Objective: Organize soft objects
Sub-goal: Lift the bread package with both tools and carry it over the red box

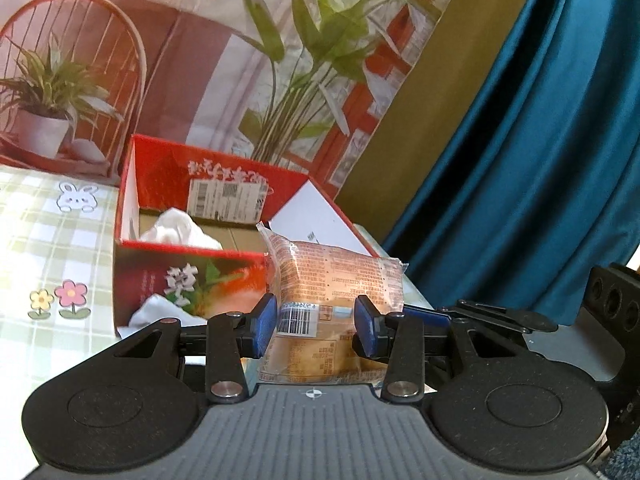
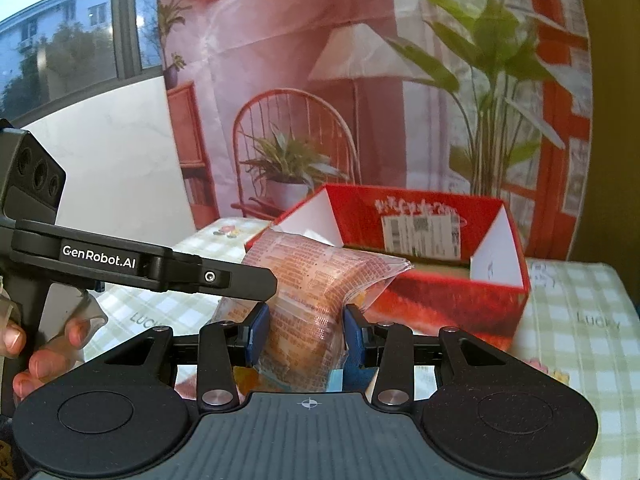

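Both grippers are clamped on one wrapped bread packet point(image 1: 320, 292): the left gripper point(image 1: 316, 326) and the right gripper point(image 2: 306, 330) pinch it together. It hangs just in front of the open red box point(image 2: 440, 292) on the checkered desk point(image 1: 48, 240), where white cloth point(image 1: 176, 230) lies inside.

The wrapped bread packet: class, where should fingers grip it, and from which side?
Grip the bread packet across its puffy middle, fingers on its two narrow sides, approaching from the near end. The flat crimped seams offer little hold; the left gripper and right gripper both straddle it there.
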Available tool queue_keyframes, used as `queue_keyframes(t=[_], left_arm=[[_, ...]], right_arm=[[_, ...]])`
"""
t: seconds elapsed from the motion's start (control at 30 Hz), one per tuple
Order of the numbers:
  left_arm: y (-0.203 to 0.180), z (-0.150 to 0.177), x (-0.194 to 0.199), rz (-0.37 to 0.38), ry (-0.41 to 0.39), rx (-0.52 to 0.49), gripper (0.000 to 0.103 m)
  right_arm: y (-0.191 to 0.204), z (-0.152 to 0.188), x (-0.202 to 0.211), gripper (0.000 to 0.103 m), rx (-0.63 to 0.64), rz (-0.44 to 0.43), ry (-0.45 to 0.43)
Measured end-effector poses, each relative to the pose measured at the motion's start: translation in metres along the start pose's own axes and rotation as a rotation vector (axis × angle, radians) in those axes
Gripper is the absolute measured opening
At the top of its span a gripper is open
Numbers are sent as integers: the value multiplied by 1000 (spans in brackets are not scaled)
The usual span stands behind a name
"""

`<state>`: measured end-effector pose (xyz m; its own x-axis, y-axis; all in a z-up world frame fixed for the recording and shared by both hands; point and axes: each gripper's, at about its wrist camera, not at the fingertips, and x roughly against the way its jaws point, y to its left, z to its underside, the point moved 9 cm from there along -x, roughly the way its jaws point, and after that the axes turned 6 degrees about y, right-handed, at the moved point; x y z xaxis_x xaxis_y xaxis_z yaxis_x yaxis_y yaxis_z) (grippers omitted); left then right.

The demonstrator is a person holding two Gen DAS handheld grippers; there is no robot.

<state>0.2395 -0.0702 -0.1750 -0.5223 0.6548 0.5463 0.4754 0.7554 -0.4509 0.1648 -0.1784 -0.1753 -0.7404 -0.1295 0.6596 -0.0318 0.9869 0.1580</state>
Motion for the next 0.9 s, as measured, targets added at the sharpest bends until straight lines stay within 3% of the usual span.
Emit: queue_keyframes(t=[0.53,0.7,0.9], left_arm=[[11,-38,-4,-30,-67,-4,43],[15,-60,-15,-52,-78,-33,43],[31,-87,-28,-72,-110,1,43]], right_arm=[[1,-44,-18,38,114,-5,-22],[-10,-60,-31,38,145,-3,-27],[-19,-87,-52,38,190,19,-34]])
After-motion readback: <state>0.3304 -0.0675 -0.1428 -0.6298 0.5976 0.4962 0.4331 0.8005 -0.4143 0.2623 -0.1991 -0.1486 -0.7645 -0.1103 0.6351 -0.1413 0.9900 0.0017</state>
